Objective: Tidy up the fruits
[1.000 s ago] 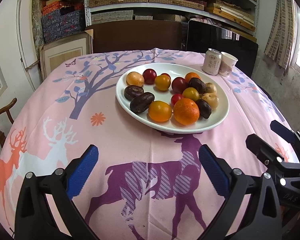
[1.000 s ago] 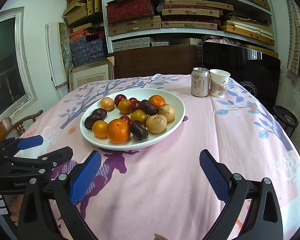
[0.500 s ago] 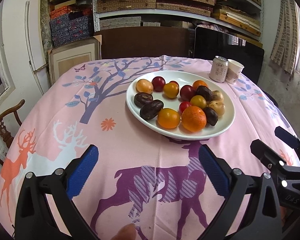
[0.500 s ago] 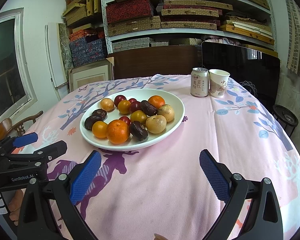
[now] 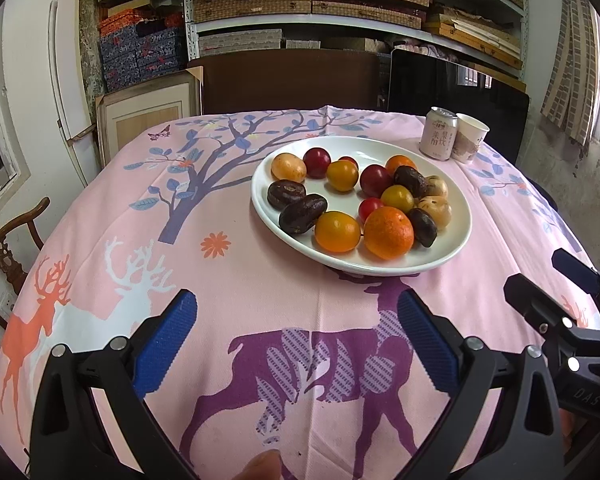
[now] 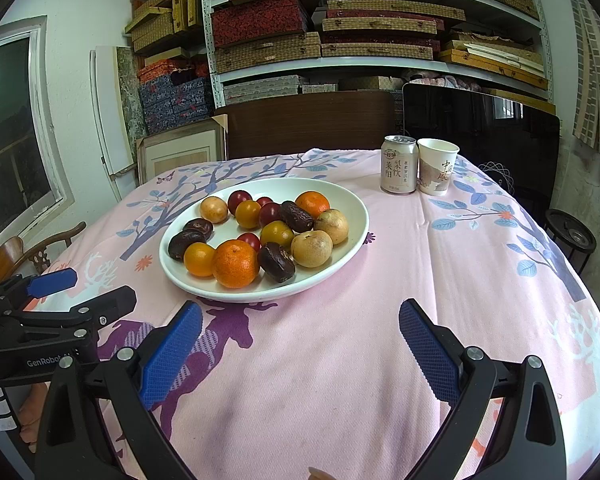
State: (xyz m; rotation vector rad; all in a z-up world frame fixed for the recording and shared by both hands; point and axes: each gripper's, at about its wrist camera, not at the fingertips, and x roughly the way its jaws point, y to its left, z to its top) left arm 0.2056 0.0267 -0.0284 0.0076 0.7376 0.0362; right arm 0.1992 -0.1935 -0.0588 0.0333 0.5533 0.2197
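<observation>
The white plate (image 5: 456, 236) of mixed fruits (image 5: 388, 233) sits ahead of both my jaws, on the pink cloth covering the surface (image 5: 260, 288). From my left gripper (image 5: 296, 344) the plate lies ahead and to the right; from my right gripper (image 6: 300, 344) it lies ahead and slightly left, so I judge the right one a little better lined up with the plate's near rim. The large orange (image 6: 236, 263) sits at that near rim, with the oblong dark fruits (image 6: 276, 261) beside it pointing roughly toward me. Both pairs of jaws are spread wide and hold nothing. A can (image 6: 398, 164) and a paper cup (image 6: 436, 166) stand touching each other beyond the plate, to its right. Compared with a second ago, the plate appears further right and further off in my left view, while my right view is almost unchanged.
</observation>
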